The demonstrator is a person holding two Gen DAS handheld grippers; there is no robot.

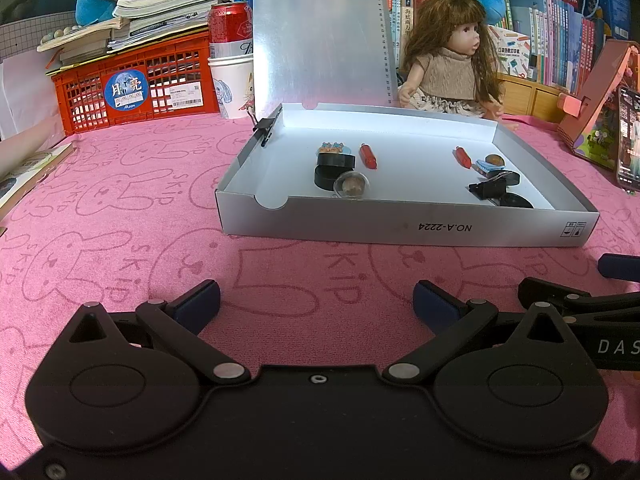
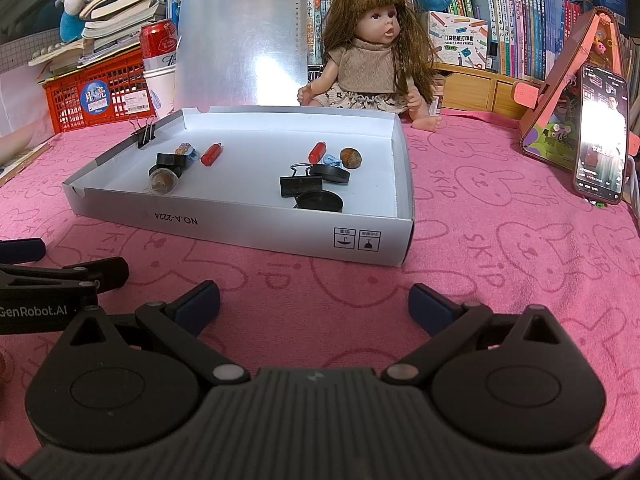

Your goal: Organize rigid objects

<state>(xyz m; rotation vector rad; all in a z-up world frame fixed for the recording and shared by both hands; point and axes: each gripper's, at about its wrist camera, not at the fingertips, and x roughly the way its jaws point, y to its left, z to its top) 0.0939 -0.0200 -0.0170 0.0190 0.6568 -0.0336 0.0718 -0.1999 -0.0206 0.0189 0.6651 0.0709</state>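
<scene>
A shallow white cardboard box lies on the pink cloth and holds two groups of small items. On its left are black round lids, a red cylinder and a clear ball with a brown core. On its right are another red cylinder, a brown nut, a black binder clip and black lids. My left gripper and right gripper are both open and empty, side by side on the near side of the box.
A binder clip grips the box's left wall. A metal clipboard stands behind the box, with a doll beside it. A red crate, a can, books and a lit phone surround the cloth.
</scene>
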